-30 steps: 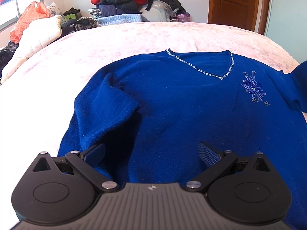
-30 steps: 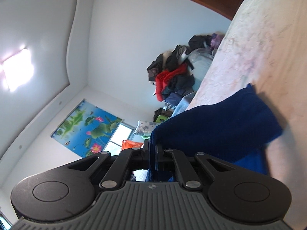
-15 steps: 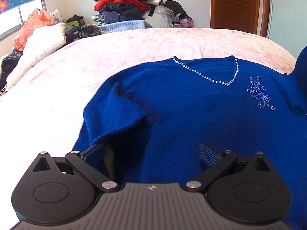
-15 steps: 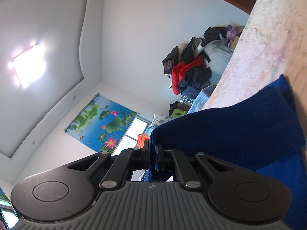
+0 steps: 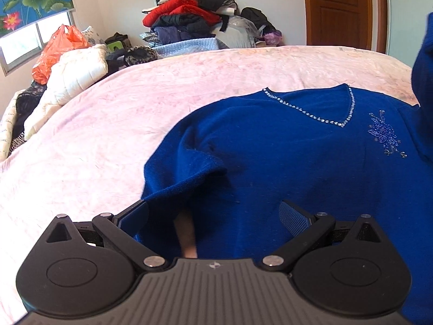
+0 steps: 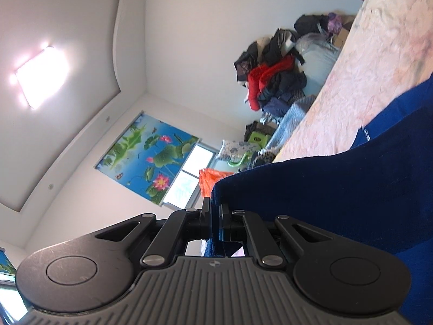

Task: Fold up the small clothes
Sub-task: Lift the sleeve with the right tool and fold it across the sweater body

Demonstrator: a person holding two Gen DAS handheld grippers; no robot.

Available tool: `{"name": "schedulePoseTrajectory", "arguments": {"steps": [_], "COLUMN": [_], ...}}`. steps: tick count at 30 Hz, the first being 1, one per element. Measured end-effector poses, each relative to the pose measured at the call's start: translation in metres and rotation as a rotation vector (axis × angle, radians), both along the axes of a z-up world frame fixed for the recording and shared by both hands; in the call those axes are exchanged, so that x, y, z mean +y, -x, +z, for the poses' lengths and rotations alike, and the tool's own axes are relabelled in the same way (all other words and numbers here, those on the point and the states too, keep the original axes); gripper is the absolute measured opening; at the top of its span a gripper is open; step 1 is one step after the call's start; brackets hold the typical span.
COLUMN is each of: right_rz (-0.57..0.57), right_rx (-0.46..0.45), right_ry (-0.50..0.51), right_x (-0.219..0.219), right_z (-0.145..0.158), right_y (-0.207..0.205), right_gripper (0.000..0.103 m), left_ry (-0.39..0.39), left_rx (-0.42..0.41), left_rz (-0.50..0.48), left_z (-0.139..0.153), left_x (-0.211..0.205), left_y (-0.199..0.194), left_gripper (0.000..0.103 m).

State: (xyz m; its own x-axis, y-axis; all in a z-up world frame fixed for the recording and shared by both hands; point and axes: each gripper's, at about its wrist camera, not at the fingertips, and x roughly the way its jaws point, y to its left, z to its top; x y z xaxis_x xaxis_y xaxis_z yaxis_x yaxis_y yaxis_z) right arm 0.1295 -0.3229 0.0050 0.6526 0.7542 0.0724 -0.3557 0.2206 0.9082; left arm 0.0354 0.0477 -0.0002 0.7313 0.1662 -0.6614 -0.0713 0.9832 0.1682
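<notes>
The blue sweater (image 5: 284, 162) is cut off at the right and bottom edges, its hem hidden.

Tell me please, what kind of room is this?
Most likely a bedroom in a home: a wide bed with a pink cover, a heap of clothes behind it, and a wooden door.

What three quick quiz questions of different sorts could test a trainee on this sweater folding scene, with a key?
1. True or false: the left gripper is clamped on the sweater.
2. Which gripper holds sweater fabric? A) left B) right C) neither
3. Fill in: the sweater lies on a ____ bedspread.

Key:
1. False; its jaws stand wide open over the sweater.
2. B; the right gripper is shut on a fold of blue fabric.
3. Pink.
</notes>
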Motion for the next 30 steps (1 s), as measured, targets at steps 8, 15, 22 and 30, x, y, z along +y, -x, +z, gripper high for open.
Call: {"name": "schedulePoseTrajectory", "arguments": {"steps": [8,15,22,30], "right_rz": [0.075,0.122,0.156,0.207], "right_rx": [0.054,0.066,0.096,0.13], "right_ry": [0.021,0.053,0.076,0.123], "right_x": [0.046,0.071,0.09,0.121], "right_z": [-0.009,-0.007,-0.012,-0.019], "right_y": [-0.024,-0.034,-0.048,-0.062], "right_gripper": [0.008,0.008,0.008,0.008], "left_ry": [-0.046,-0.024,0.004,0.003], "left_rx": [-0.043,-0.022,0.008,0.014], "left_rz": [0.024,0.065,0.08,0.09], "left_z": [0.011,0.004,-0.002,-0.002], "left_x": [0.013,0.029,0.038,0.042], "left_y": [0.003,-0.003,-0.008,-0.009], "left_gripper": [0.103,0.103,0.103,0.103]}}
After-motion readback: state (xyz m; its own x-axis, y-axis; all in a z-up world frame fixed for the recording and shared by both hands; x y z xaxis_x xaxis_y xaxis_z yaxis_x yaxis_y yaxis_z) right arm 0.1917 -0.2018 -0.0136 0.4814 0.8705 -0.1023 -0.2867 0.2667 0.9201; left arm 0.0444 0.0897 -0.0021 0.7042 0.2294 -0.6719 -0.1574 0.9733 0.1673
